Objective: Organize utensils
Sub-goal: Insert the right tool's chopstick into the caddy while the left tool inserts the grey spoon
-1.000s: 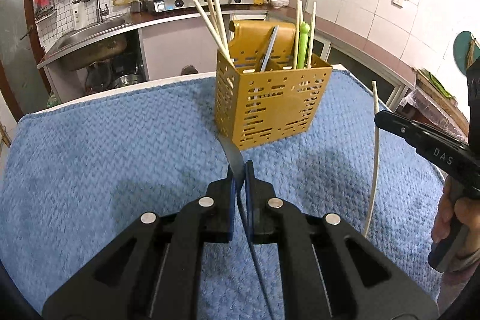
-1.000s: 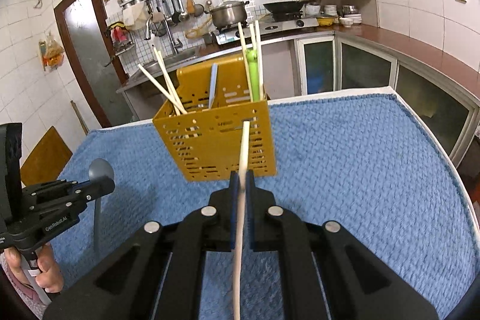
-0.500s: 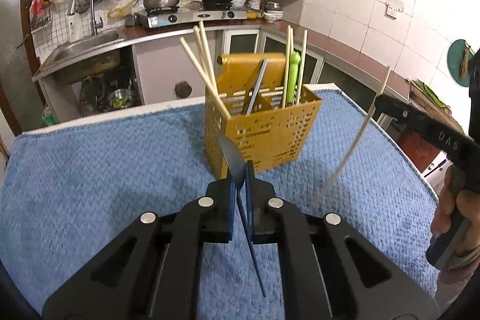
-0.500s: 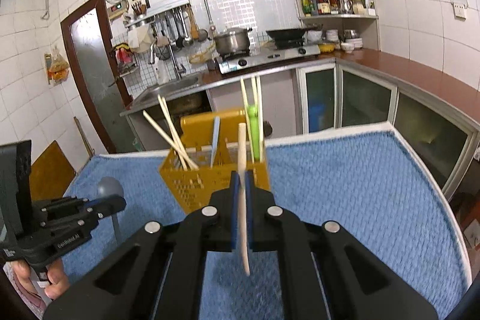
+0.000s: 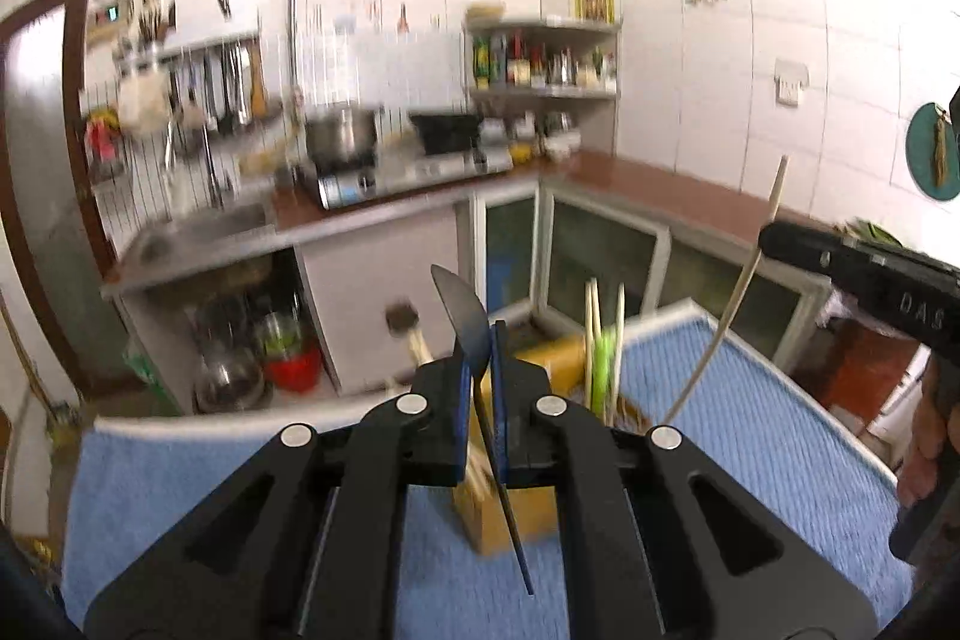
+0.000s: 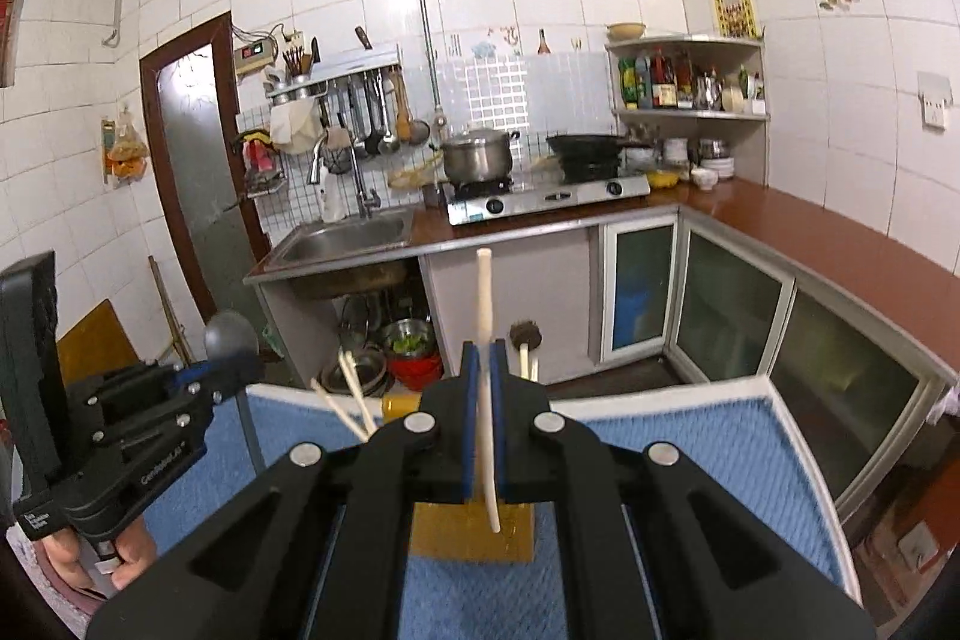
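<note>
My left gripper (image 5: 478, 340) is shut on a dark metal spoon (image 5: 465, 319), bowl up, handle hanging below the jaws. It hovers over the yellow utensil holder (image 5: 543, 358), which stands on the blue towel and holds chopsticks (image 5: 594, 334) and a green utensil (image 5: 606, 364). My right gripper (image 6: 485, 358) is shut on a cream chopstick (image 6: 485, 292), held upright above the yellow holder (image 6: 474, 532), mostly hidden behind the jaws. The left gripper with the spoon (image 6: 229, 334) shows at the left of the right wrist view; the right gripper with its chopstick (image 5: 744, 280) at the right of the left wrist view.
A blue towel (image 6: 690, 436) covers the table. Beyond its far edge are the kitchen counter with sink (image 6: 348, 235), stove with a pot (image 6: 480, 157) and a corner shelf of bottles (image 6: 684, 79). Bowls sit under the sink (image 6: 408, 340).
Both grippers have risen and tilted upward, each still holding its utensil. The yellow holder now sits low in both views, largely behind the jaws.
</note>
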`<state>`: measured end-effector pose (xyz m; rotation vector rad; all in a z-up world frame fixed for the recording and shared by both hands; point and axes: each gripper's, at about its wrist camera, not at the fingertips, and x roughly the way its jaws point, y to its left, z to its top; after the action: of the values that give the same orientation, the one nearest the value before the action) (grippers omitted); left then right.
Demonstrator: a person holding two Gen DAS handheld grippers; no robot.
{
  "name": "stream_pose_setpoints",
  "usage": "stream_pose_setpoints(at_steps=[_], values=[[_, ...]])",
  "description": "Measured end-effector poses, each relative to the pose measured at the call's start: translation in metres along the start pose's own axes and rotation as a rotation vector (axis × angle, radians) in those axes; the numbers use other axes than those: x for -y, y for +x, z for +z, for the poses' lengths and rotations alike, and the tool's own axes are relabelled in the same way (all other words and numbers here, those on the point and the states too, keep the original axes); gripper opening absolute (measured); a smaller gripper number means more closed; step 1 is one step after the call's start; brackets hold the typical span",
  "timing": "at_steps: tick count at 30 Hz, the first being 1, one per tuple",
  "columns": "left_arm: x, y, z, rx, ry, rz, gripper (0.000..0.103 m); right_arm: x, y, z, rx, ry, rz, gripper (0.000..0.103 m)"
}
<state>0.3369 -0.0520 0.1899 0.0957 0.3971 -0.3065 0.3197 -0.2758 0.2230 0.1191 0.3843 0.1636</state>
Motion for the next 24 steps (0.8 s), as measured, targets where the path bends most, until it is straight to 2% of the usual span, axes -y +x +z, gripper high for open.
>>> stream_pose_setpoints(at_steps=[5, 8, 12, 15, 24], values=[[0.000, 0.023, 0.014, 0.093, -0.027, 0.011, 0.005, 0.002, 0.015, 0.014, 0.011, -0.016, -0.012, 0.004], [-0.002, 0.047, 0.004, 0.117, -0.063, 0.032, 0.005, 0.010, 0.032, 0.008, 0.002, -0.007, -0.006, 0.004], [0.004, 0.076, -0.022, 0.120, -0.054, 0.060, 0.005, 0.019, 0.057, -0.009, -0.026, -0.015, -0.004, 0.004], [0.006, 0.093, -0.038, 0.101, -0.055, 0.051, 0.005, 0.023, 0.075, -0.023, -0.064, -0.011, 0.007, 0.004], [0.009, 0.115, -0.081, 0.041, -0.039, 0.098, 0.005, 0.023, 0.106, -0.072, -0.103, -0.023, 0.007, 0.004]])
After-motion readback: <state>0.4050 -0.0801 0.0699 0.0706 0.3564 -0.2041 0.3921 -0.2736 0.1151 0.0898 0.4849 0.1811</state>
